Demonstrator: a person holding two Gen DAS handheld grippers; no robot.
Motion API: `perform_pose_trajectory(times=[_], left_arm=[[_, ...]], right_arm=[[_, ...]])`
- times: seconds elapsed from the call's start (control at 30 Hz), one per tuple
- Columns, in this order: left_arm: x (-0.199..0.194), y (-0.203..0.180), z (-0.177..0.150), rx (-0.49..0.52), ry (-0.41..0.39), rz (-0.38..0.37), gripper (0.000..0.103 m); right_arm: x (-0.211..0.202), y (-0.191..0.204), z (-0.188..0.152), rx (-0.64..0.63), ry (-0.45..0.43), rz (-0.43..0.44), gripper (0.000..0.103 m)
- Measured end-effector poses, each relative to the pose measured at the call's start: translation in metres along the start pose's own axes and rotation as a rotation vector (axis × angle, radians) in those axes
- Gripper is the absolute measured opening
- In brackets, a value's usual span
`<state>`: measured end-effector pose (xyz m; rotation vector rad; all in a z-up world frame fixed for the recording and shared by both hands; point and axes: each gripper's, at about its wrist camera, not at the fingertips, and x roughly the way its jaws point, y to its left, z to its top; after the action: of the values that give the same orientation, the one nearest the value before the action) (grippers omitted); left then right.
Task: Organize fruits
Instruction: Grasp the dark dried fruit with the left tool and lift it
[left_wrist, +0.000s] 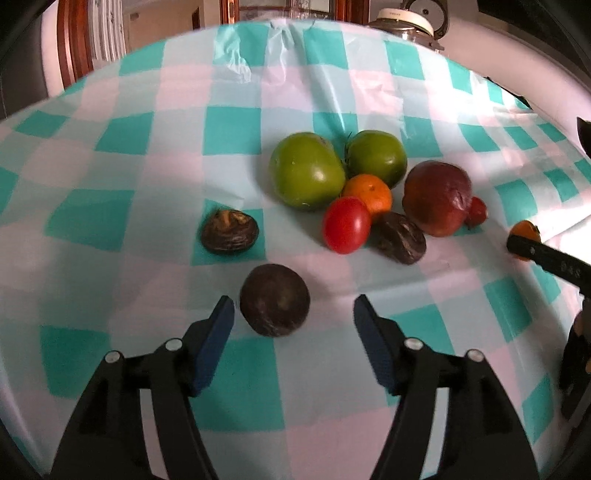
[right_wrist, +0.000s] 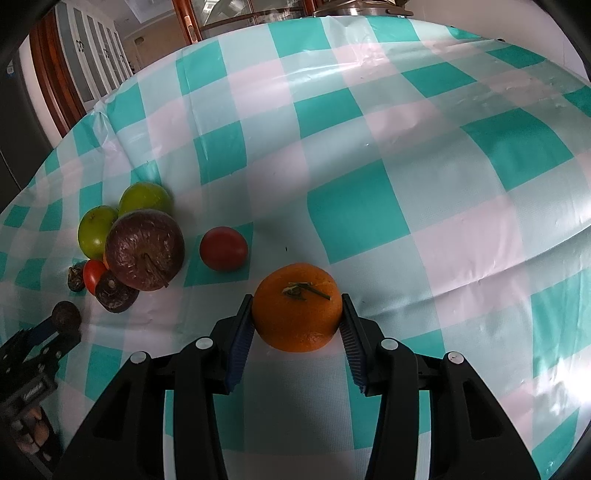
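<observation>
The left hand-held gripper (left_wrist: 293, 314) hangs over the near part of the surface with its jaws apart and nothing pressed between them. A dark, wrinkled round fruit (left_wrist: 274, 300) sits between them on the teal, white and pink checked plastic cloth (left_wrist: 147, 192), close by the left blue pad (left_wrist: 214, 347), well clear of the right one. By my read, that fruit is either freshly set down or about to be taken.

Just beyond it, a flattened brown fruit with a tan stem scar (left_wrist: 229, 231) lies alone. Then the cluster toward the middle of the surface: 2 glossy green tomatoes (left_wrist: 306, 170), a small orange mandarin (left_wrist: 368, 192), a red oval tomato (left_wrist: 346, 224), another dark shrivelled fruit (left_wrist: 399, 238) and a big maroon round fruit (left_wrist: 437, 197), all nestled close, looks like the gathering pile. A second red tomato (right_wrist: 223, 248) sits apart on the pile's right.

Further right, the right hand-held gripper (right_wrist: 297, 317) is clamped on a bright orange mandarin with a green stem (right_wrist: 297, 308), both pads against its sides, stem up, so it should not roll. It is well apart from the pile, likely headed there.
</observation>
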<state>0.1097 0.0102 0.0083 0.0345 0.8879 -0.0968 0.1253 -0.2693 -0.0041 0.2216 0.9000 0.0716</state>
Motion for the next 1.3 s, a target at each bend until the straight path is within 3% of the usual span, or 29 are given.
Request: perform_pose_trajectory(times=[0.03, 0.07, 0.17, 0.5, 0.7, 0.8, 0.97, 1.07, 1.3], left_arm=[[0.005, 0.001, 0.002, -0.007, 0.018, -0.005, 0.043], [0.006, 0.002, 0.003, -0.01, 0.014, 0.006, 0.034], [0.003, 0.008, 0.001, -0.031, 0.004, -0.029, 0.033], [-0.041, 0.014, -0.023, -0.075, -0.043, -0.036, 0.033], [-0.073, 0.012, -0.056, -0.073, -0.046, -0.045, 0.034], [-0.092, 0.008, -0.08, -0.036, -0.055, -0.043, 0.034], [-0.119, 0.0, -0.115, 0.013, -0.066, -0.067, 0.034], [-0.135, -0.007, -0.133, 0.039, -0.071, -0.089, 0.034], [-0.172, -0.034, -0.16, 0.142, -0.113, -0.118, 0.034]], right_arm=[[-0.001, -0.001, 0.0, 0.006, -0.001, 0.007, 0.045], [-0.002, -0.002, 0.0, 0.006, -0.01, 0.009, 0.045], [-0.003, -0.002, 0.0, 0.01, -0.019, 0.015, 0.045], [-0.005, -0.014, 0.001, 0.075, -0.04, 0.092, 0.045], [-0.02, -0.009, -0.008, 0.08, -0.07, 0.06, 0.045], [-0.048, 0.011, -0.03, 0.057, -0.06, 0.064, 0.045], [-0.122, 0.066, -0.088, -0.078, -0.119, 0.089, 0.045], [-0.153, 0.088, -0.122, -0.152, -0.138, 0.057, 0.045], [-0.195, 0.09, -0.175, -0.173, -0.127, 0.04, 0.045]])
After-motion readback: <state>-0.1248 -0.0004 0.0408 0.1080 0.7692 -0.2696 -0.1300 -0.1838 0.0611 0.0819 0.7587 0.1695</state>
